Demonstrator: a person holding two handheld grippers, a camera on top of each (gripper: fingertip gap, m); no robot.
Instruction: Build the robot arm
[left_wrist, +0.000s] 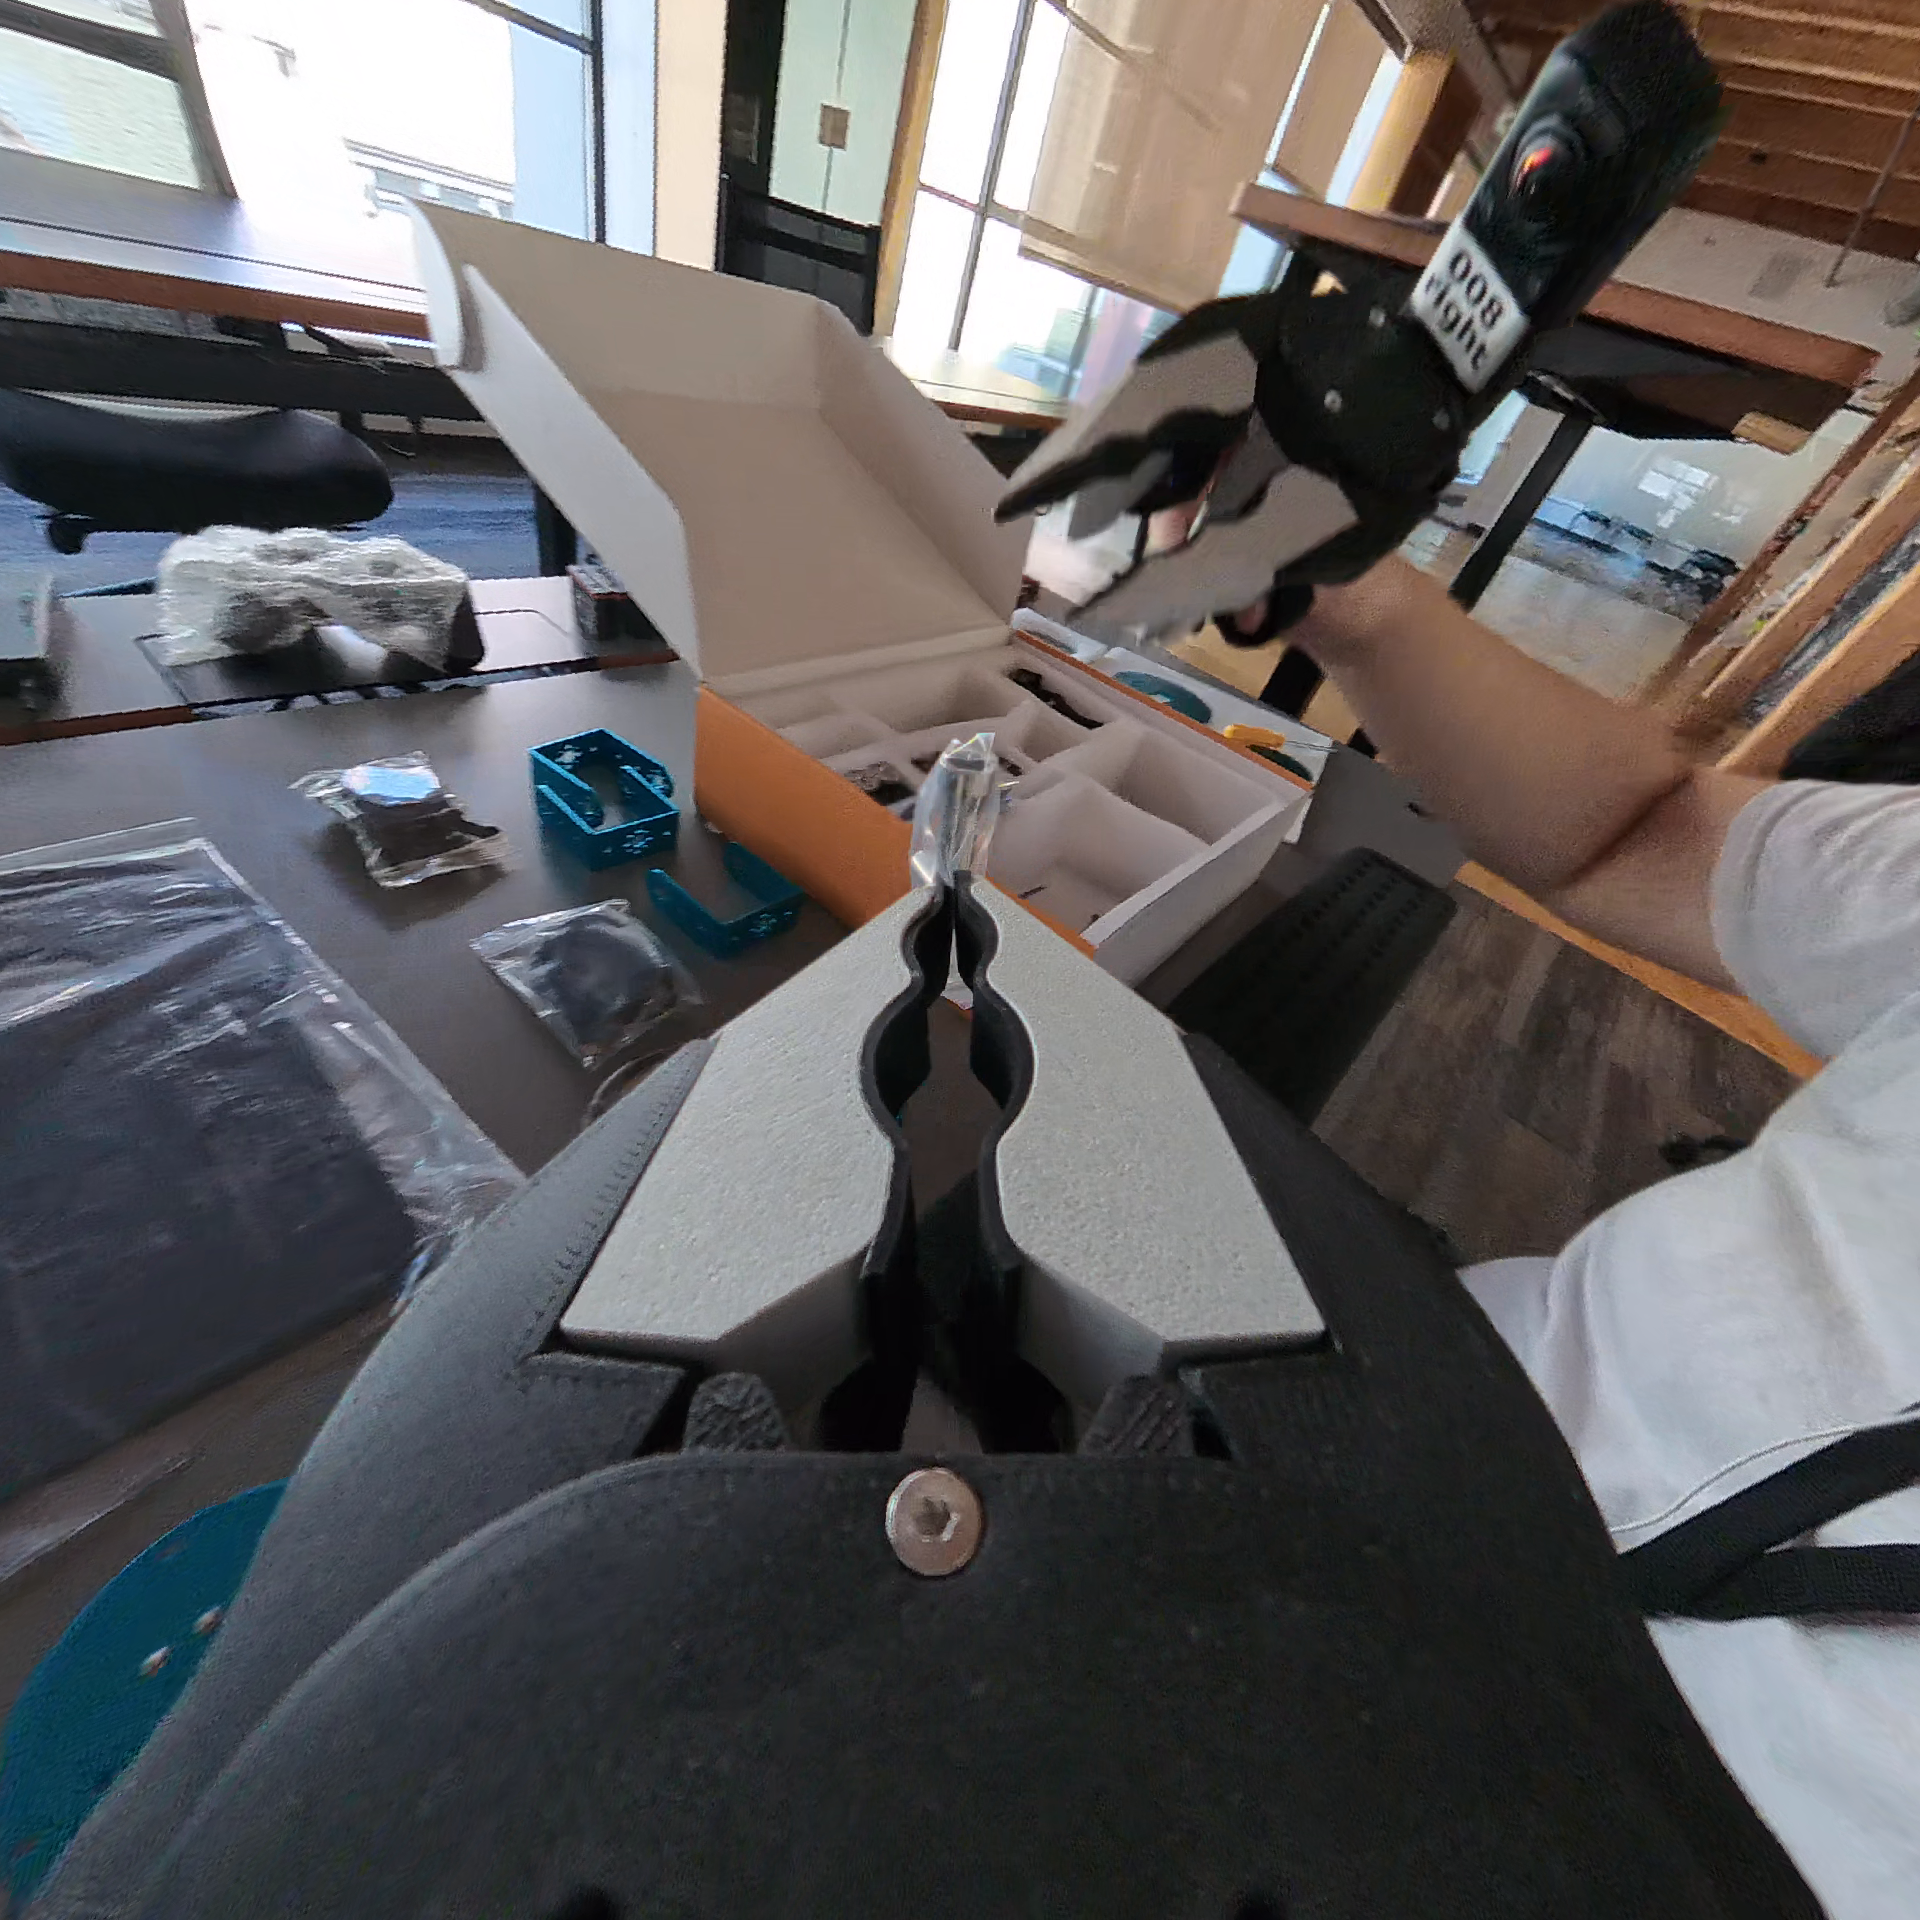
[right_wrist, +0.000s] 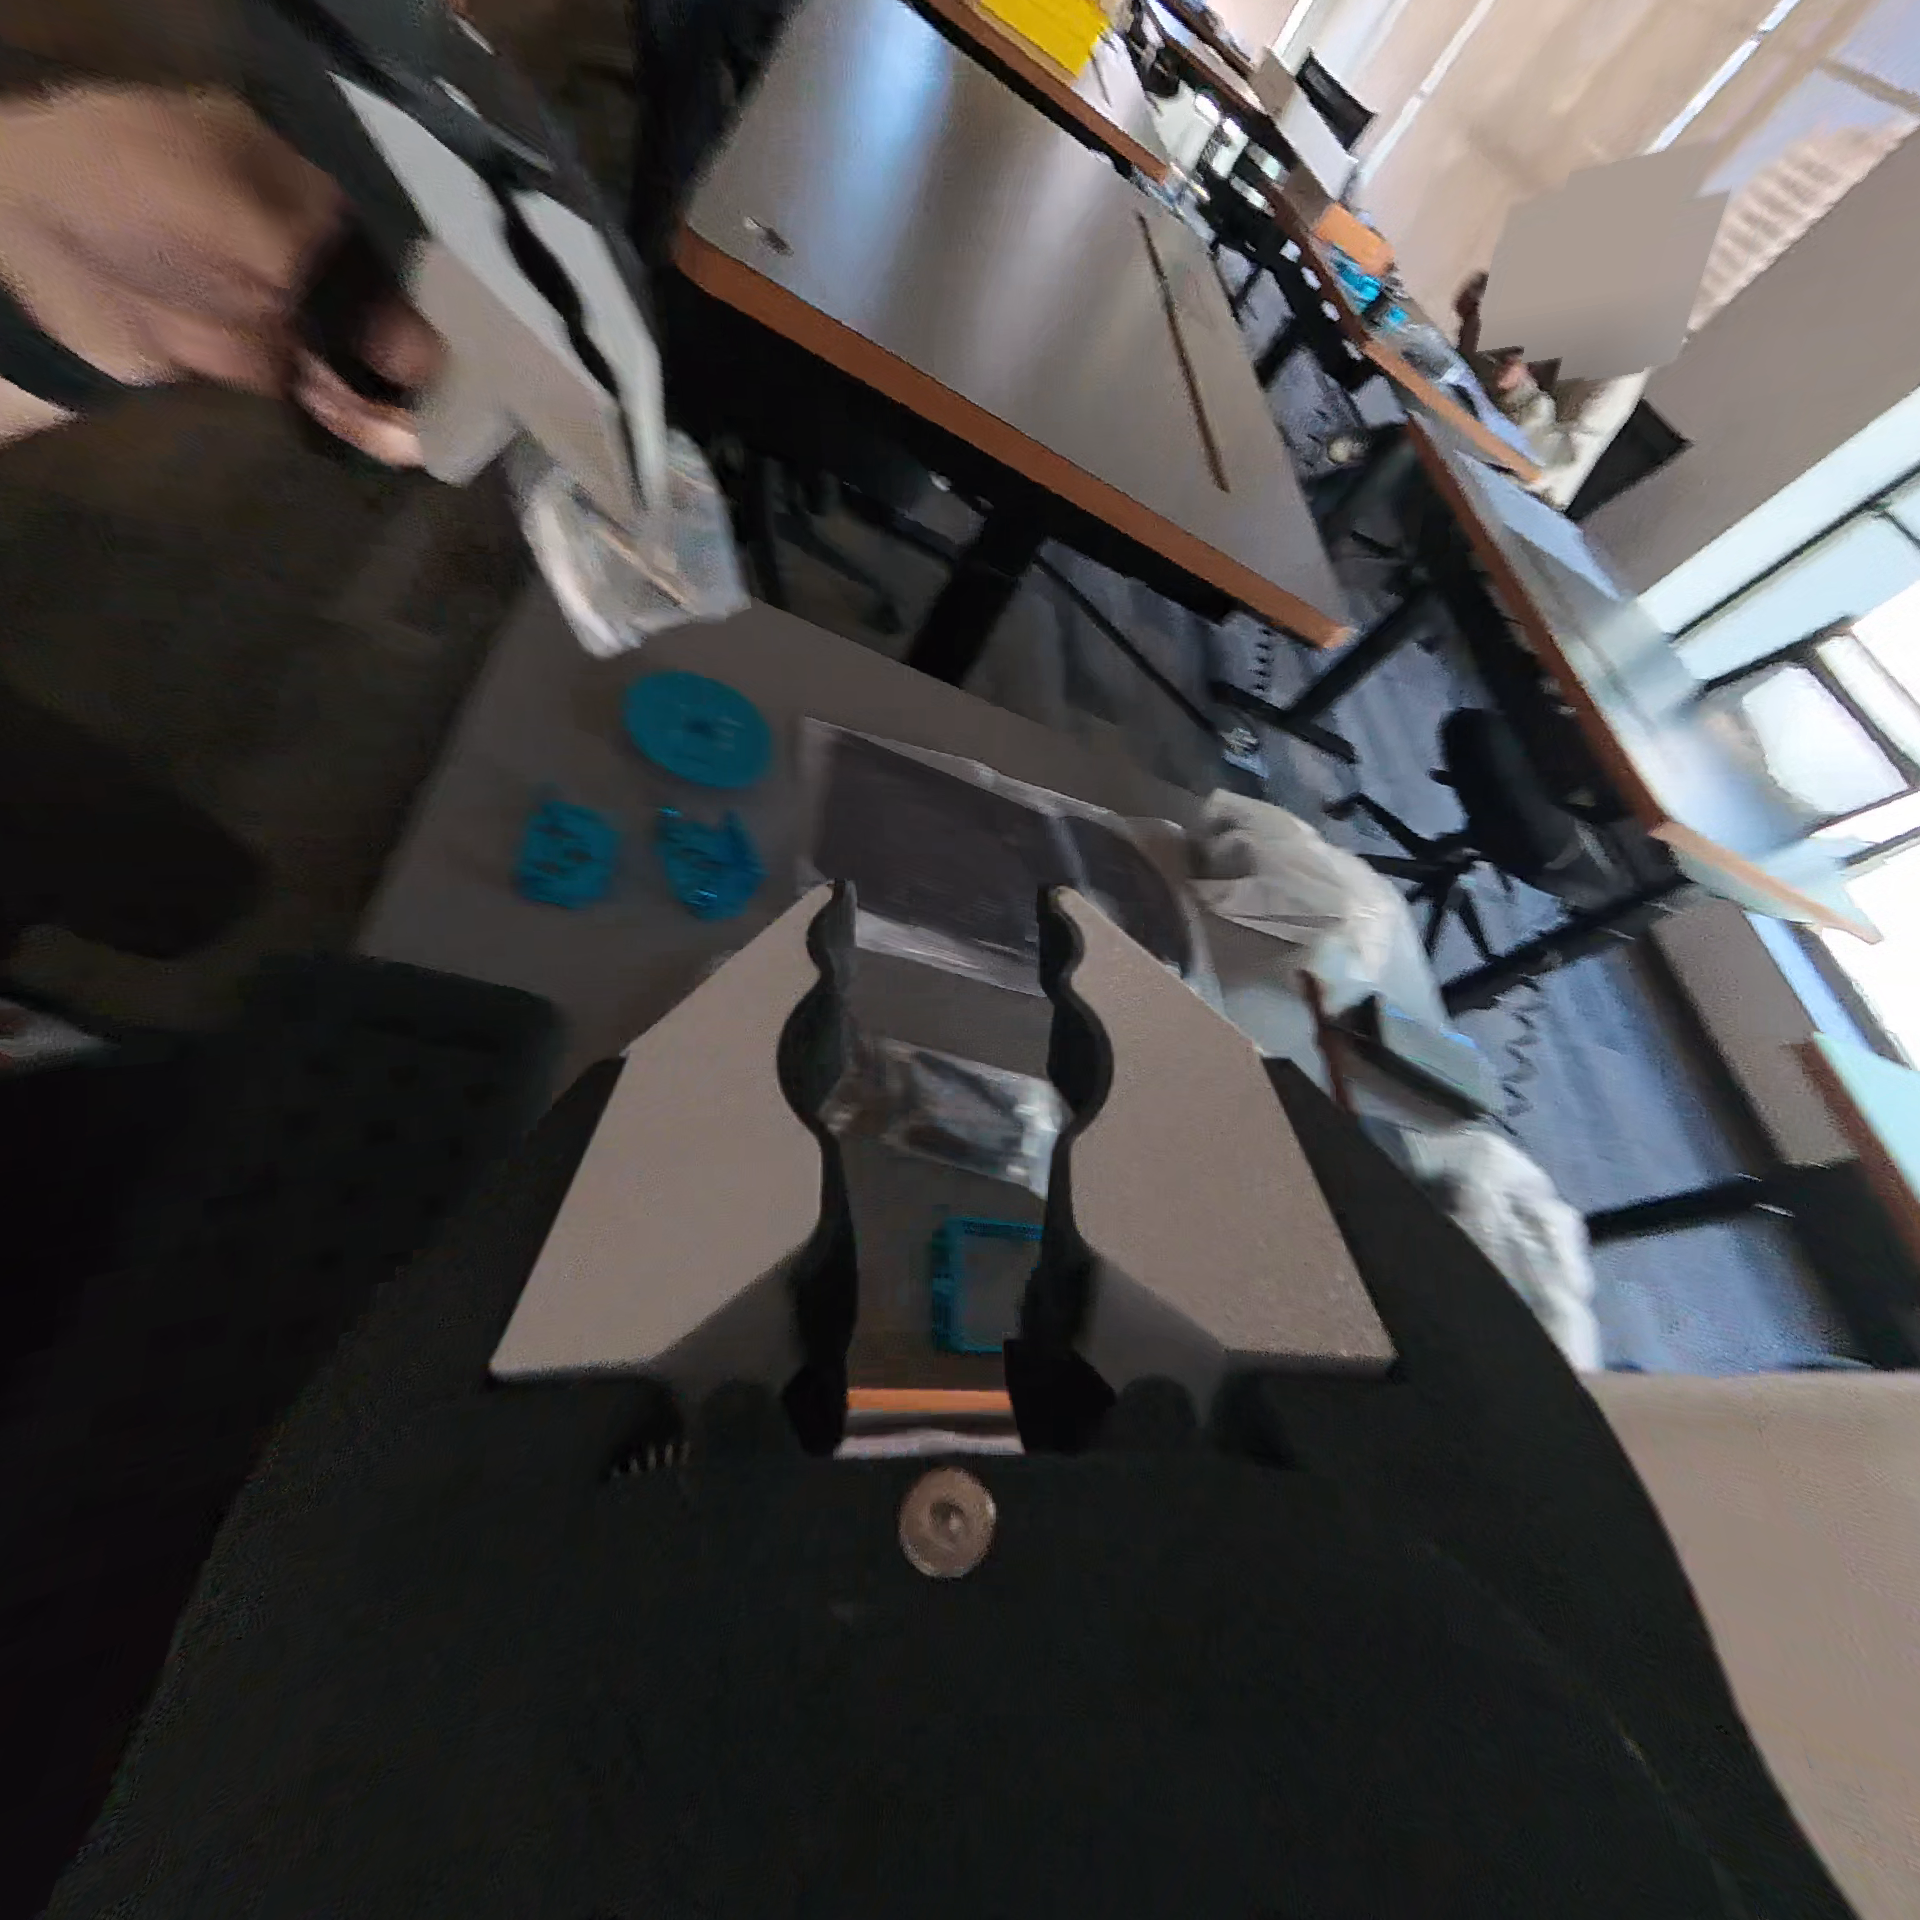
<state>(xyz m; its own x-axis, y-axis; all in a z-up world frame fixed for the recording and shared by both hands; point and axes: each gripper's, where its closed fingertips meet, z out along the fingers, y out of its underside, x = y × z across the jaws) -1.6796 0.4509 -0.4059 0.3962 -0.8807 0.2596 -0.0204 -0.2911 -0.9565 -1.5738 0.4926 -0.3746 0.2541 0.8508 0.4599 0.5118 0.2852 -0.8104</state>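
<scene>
My left gripper (left_wrist: 951, 891) is shut on the edge of a small clear plastic bag (left_wrist: 958, 800) and holds it up in front of an open orange-and-white box (left_wrist: 790, 821) with white foam compartments. In the right wrist view the left gripper (right_wrist: 639, 473) and its clear bag (right_wrist: 634, 561) show blurred at the upper left. My right gripper (right_wrist: 943, 899) is open and empty, raised above the dark table (right_wrist: 447, 914). It also shows in the left wrist view (left_wrist: 1044, 561), above the box, held by a bare arm.
On the table lie blue metal brackets (left_wrist: 603, 795) (left_wrist: 727, 912), bagged black parts (left_wrist: 400, 816) (left_wrist: 592, 977), a large bagged black sheet (left_wrist: 156, 1091), a blue disc (right_wrist: 698, 727) and a bubble-wrapped item (left_wrist: 301, 592). Other desks and an office chair (right_wrist: 1507, 800) stand behind.
</scene>
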